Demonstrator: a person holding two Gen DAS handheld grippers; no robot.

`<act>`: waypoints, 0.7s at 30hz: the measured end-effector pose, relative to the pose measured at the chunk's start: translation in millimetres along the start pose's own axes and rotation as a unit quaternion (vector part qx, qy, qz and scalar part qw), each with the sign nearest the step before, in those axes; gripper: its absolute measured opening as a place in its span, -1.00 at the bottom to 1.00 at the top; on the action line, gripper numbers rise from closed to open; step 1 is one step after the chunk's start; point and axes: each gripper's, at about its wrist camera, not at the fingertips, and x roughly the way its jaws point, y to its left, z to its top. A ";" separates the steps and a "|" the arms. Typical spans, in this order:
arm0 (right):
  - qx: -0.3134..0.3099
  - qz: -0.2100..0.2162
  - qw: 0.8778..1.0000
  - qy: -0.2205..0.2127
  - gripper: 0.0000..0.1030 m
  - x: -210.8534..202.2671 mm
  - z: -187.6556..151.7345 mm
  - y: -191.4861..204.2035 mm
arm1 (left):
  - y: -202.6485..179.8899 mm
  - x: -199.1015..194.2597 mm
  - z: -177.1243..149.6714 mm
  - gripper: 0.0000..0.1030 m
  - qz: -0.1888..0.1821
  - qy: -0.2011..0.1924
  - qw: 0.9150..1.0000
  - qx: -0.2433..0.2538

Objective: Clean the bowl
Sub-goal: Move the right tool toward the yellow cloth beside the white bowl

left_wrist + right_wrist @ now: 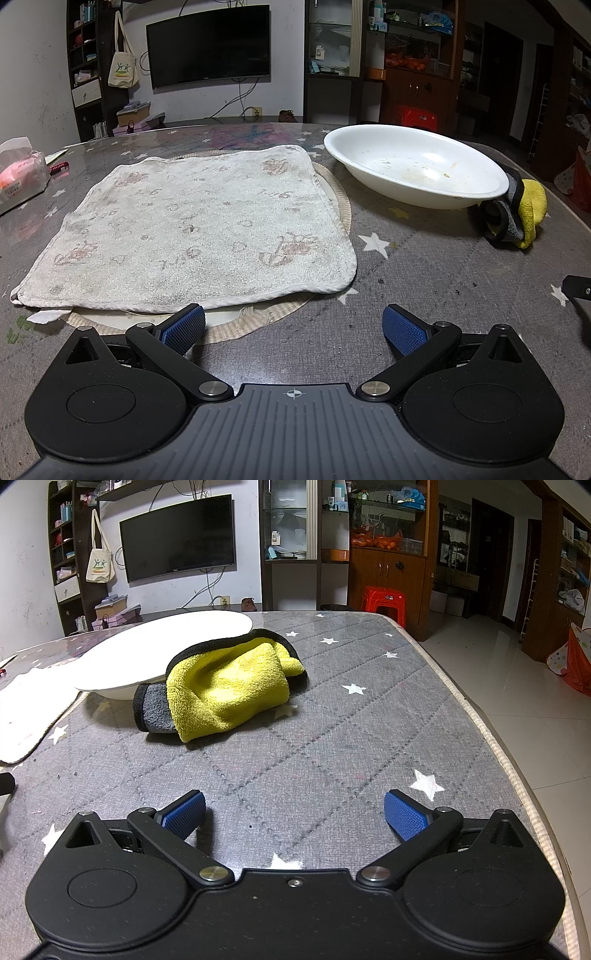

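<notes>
Both grippers hang wide open and empty over the table (pixel 369 720), left gripper (pixel 293 326) by the near edge of the big white towel (pixel 192 229), right gripper (pixel 294 814) over bare grey cover. Nothing gripped yet, so we're at the very start. Beyond the towel sits the white bowl (pixel 413 166), smeared inside, its rim resting on the yellow cloth (pixel 229 683). Next call, I'd say: right goes for that cloth, left steadies the bowl.

Tissue pack (pixel 20 168) (far left), wall television (pixel 208 46), red stool (pixel 384 602).
</notes>
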 end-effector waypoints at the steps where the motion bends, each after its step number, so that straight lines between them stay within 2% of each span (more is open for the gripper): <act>1: 0.000 0.000 1.000 0.000 1.00 0.0 0.0 0.0 | 0.1 -0.1 0.0 1.00 0.000 0.000 1.000 0.000; 21: 0.000 0.000 1.000 0.000 1.00 0.3 0.1 -0.2 | -0.6 0.7 0.6 1.00 0.001 0.002 1.000 0.000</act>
